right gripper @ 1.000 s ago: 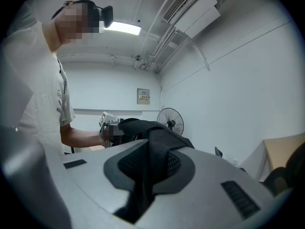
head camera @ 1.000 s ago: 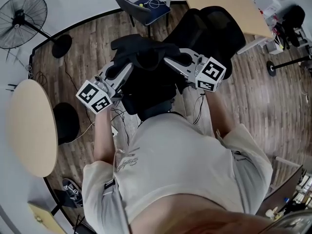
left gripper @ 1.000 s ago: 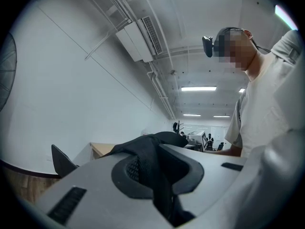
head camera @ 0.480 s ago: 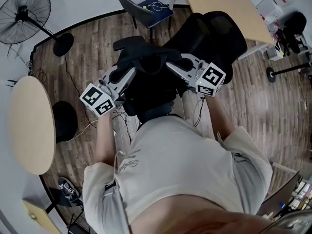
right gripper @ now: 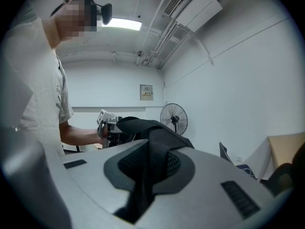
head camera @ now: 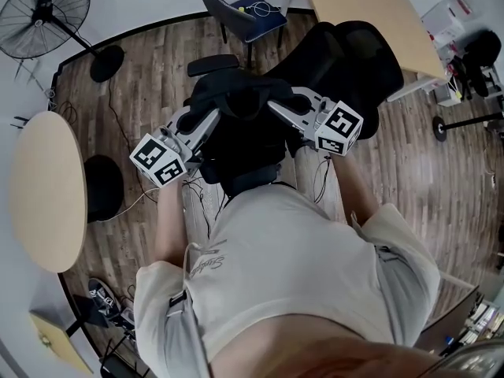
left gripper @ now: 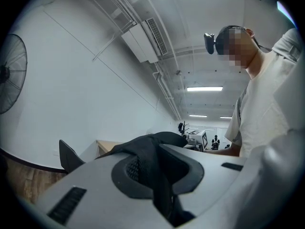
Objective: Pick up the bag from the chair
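L gripper (head camera: 211, 116) & R gripper (head camera: 274, 105) each had jaws pinched on fabric of the black bag (head camera: 236, 91), opp. sides. I judged this two-point hold shared the load for lifting it off the chair (head camera: 358, 53).

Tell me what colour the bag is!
Black. The soft black fabric bag shows best in the head view.

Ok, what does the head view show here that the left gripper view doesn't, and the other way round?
Only the head view: the round table, the fan's floor base and the marker cube on the left hand-held gripper. Only the left gripper view: the ceiling lights, the wall air-conditioning unit, and that gripper's jaws pinched shut on a fold of black fabric. Both: the black bag, the standing fan and the person's pale shirt.
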Tool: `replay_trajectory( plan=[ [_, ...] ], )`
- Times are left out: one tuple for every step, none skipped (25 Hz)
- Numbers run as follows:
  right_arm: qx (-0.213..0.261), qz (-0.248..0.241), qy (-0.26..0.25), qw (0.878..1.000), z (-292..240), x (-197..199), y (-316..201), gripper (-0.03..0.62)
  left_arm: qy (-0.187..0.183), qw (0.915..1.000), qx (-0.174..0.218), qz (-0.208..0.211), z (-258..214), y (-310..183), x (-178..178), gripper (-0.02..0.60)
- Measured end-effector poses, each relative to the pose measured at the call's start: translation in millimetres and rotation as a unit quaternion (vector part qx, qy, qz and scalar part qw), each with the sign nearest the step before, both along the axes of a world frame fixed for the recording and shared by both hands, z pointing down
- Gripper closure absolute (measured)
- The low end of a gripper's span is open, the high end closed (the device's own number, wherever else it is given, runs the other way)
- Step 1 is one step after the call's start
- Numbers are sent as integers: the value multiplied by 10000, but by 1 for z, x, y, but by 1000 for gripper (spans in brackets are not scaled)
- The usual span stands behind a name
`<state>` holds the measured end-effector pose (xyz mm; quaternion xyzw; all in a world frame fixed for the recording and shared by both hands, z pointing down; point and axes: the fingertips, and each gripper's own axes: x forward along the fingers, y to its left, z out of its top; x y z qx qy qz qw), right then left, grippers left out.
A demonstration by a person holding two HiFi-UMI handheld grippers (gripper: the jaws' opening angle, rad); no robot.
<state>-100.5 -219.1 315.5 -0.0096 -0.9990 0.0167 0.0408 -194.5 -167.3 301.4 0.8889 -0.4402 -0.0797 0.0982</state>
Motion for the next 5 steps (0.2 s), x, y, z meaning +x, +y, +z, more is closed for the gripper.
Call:
replay_trajectory(
  plan=[
    [-7,-7,-1,10000,0,0,0,569,1,10000,-10,-7,0,0,1,535],
    [-14,-17,0,10000,-1,0,0,569,0,10000,-14,-13,0,0,1,535],
    [-20,-31,2,10000,-1,1,0,569,-5,10000,-14,-19,0,0,2,535],
    [-24,-47,4,10000,-1,1,-1,569,-12,10000,-12,-25,0,0,2,535],
    [-28,-62,5,10000,-1,2,-1,569,-20,10000,-8,-32,0,0,2,535]
  ],
)
